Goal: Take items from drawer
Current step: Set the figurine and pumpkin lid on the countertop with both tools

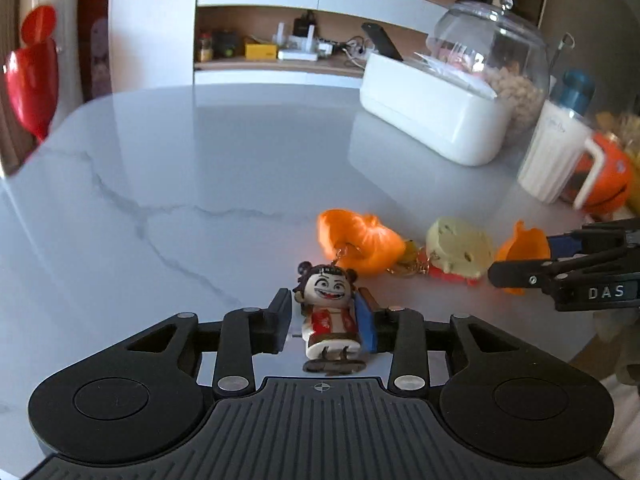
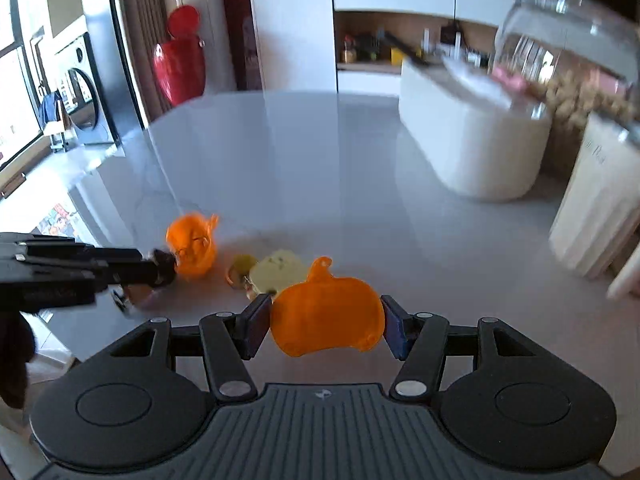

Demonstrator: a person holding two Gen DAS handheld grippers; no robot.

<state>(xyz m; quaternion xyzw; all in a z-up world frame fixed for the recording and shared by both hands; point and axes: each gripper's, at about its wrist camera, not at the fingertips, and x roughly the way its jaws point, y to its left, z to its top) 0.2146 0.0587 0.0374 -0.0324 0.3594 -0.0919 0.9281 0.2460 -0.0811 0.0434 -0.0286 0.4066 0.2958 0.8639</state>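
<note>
Orange and translucent, the pumpkin (image 2: 326,312) sits clamped between the right gripper (image 2: 325,326) pads, taken across its broad body with the curled stem up, above the table (image 2: 320,160). I judge it light, stiff plastic, smooth enough to slip, so a hold across the wide middle suits it better than one on the thin stem. The doll (image 1: 330,316), a painted figure on a short chain, lies between the fingers of the left gripper (image 1: 326,322); the blue pad on one side touches it, while a sliver of space shows at the black finger (image 1: 280,320) on the other, so the jaws stand apart and I read it as let go or nearly so, resting on or just above the tabletop. It looks hard, light and a little fragile at the hair buns and feet; the torso is the place to take it. Just beyond lie an orange toy (image 1: 358,242) and a pale charm (image 1: 458,250) with red and gold trimmings, close together. The drawer is in neither view. The left view alone shows the doll's face and dress, a jug (image 1: 558,156), and the pumpkin only as an edge behind the other gripper. The right view alone gives the pumpkin's full outline, a washing machine (image 2: 78,84) by the window, and the doll almost wholly hidden behind the left gripper. Both show the white box (image 1: 434,116).
</note>
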